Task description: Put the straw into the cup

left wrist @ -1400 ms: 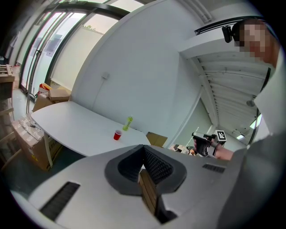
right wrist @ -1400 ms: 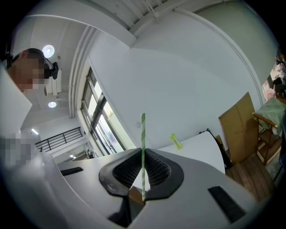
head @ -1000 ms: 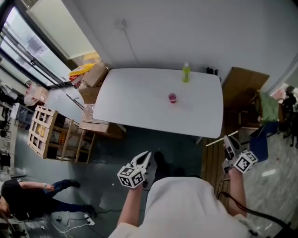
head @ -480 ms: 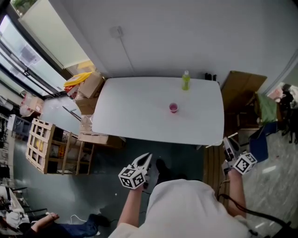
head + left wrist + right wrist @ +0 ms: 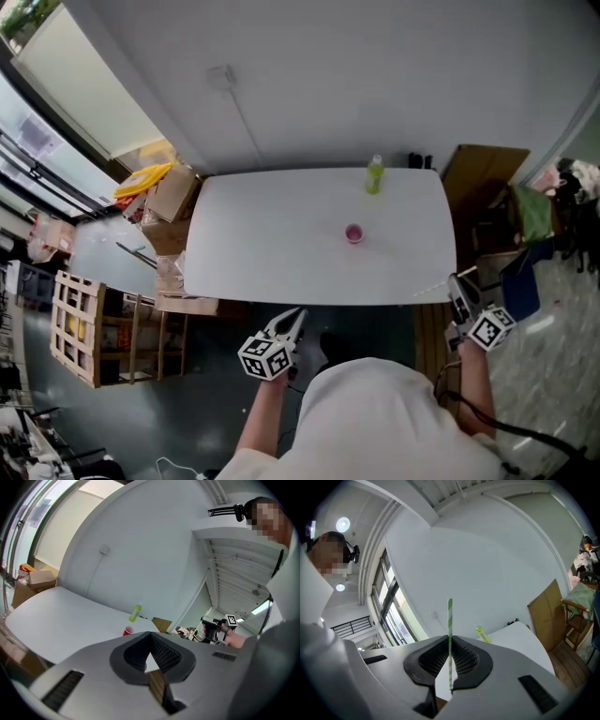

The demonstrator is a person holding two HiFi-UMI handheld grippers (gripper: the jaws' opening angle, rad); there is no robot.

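A small red cup (image 5: 353, 232) (image 5: 128, 631) stands on the white table (image 5: 272, 244), right of its middle. My right gripper (image 5: 457, 289) (image 5: 450, 641) hovers off the table's near right corner, shut on a green-and-white striped straw (image 5: 450, 620). The straw stands upright between the pads and rises well above them. My left gripper (image 5: 292, 323) (image 5: 151, 637) is below the table's near edge, pointing at the table, its jaws shut with nothing between them. Both grippers are well short of the cup.
A green bottle (image 5: 374, 174) (image 5: 482, 633) stands at the table's far edge behind the cup. Cardboard boxes (image 5: 167, 192) and a wooden crate (image 5: 80, 328) sit left of the table. A brown board (image 5: 483, 178) and a chair with green cloth (image 5: 532, 216) are on the right.
The table has come closer and lower in the head view as both grippers moved toward it. The person on the floor at lower left is no longer in view.
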